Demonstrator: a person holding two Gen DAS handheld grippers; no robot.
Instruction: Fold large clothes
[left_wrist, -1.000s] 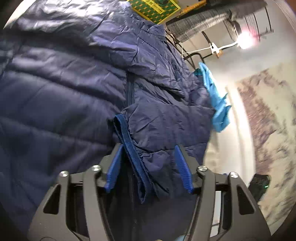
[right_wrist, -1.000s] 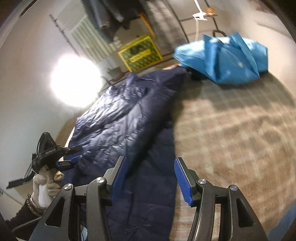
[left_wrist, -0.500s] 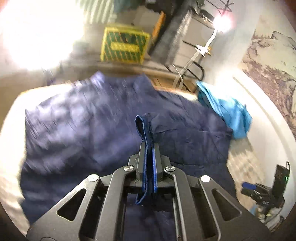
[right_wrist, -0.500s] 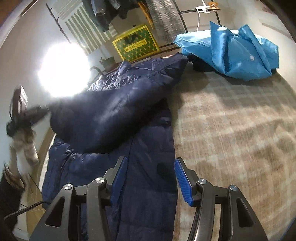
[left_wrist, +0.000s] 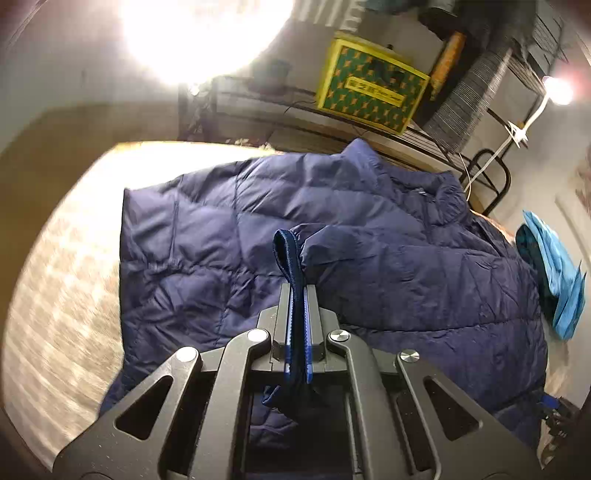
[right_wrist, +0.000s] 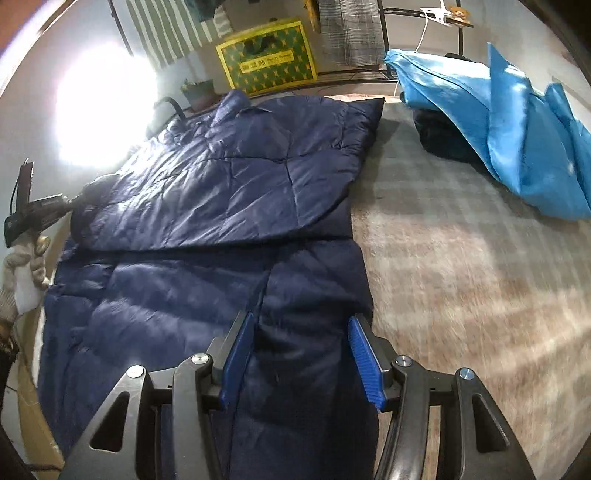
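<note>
Navy quilted fabric fills most of both views: a large padded jacket (right_wrist: 229, 192) lies spread on a bed whose checked beige cover (right_wrist: 461, 258) shows bare along the jacket's right side. In the right wrist view the jacket's upper part is folded over on itself, so a thick doubled layer sits toward the far end of the bed, and a single flat layer runs back to the near edge.

The left gripper (left_wrist: 296, 295) is clamped tight on the sleeve cuff (left_wrist: 286, 251), a darker ribbed band that stands up as a loop just past the fingertips, the sleeve trailing off to the right over the jacket body. In the right wrist view this gripper appears at the bed's left edge, held in a hand in a pale glove (right_wrist: 22, 273).

The right gripper (right_wrist: 301, 354) is spread wide with nothing between its blue pads (right_wrist: 364, 363), poised over the near part of the jacket, close to its right hem; whether the pads touch the fabric cannot be told.

At the far right corner of the bed lies a crumpled bright blue garment (right_wrist: 517, 122) over something dark, well apart from the jacket. Beyond the head of the bed stands a yellow and green patterned box (right_wrist: 267, 61) near a black metal rack (left_wrist: 491, 173). A strong lamp glare whitens the upper left of both views.
</note>
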